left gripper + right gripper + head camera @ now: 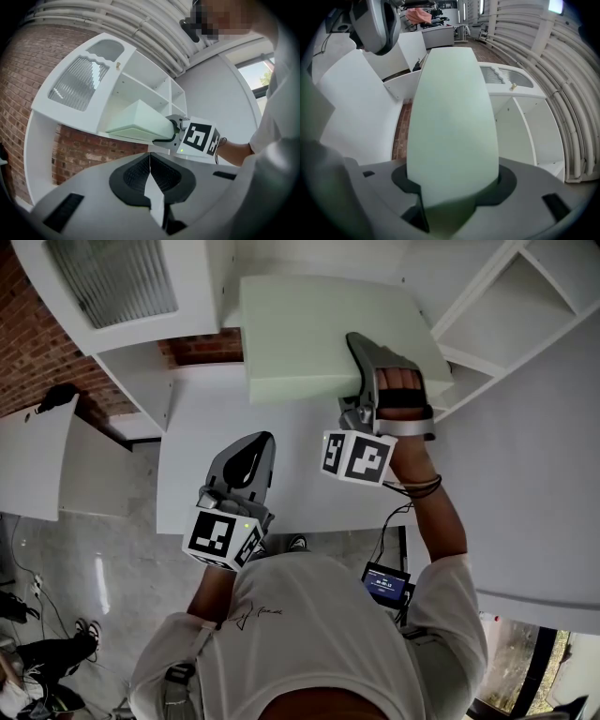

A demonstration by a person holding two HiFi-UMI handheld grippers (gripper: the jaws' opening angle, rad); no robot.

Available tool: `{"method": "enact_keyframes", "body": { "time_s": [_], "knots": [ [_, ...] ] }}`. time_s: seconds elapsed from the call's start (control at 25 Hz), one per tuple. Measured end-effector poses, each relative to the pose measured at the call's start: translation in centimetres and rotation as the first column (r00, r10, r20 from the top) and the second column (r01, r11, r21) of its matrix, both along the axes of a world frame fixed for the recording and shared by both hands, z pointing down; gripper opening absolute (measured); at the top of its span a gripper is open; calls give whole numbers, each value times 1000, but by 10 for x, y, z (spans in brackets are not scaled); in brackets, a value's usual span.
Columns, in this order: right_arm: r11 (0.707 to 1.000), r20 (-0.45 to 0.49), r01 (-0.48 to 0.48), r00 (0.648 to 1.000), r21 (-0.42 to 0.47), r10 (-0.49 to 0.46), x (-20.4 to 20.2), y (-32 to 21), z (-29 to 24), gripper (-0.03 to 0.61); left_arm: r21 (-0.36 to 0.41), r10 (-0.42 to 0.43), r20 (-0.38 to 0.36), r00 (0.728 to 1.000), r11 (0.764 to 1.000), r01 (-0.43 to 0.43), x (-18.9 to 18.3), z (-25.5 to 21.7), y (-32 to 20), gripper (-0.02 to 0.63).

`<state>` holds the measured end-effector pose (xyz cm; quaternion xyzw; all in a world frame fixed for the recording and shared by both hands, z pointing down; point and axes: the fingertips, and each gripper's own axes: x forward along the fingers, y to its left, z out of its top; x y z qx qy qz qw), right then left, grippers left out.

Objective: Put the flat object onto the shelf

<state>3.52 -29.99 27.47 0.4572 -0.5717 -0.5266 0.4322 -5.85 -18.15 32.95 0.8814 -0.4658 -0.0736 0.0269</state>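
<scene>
R gripper [364, 357] clamps pale green flat panel [309, 329] top centre, by white shelf [506, 296]; L gripper [255, 448] lower left, jaws together, empty

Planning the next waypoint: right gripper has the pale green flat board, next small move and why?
Probably ease the pale green flat board forward into the white shelf unit. The right gripper is shut on its near edge, its far end is at the shelf opening; the left gripper is shut and empty.
</scene>
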Motion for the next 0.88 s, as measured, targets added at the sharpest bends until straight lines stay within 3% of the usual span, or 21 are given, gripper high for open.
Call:
{"method": "enact_keyframes", "body": {
  "time_s": [0.52,0.88],
  "knots": [
    [1000,-26,-2,1000,25,2,-13,-14,9,284,90,42,7,999,995,-43,23,-37,-13,14],
    [1000,-33,11,999,29,-10,-19,-19,11,284,155,47,68,997,986,-57,36,-56,-33,14]
  ]
}}
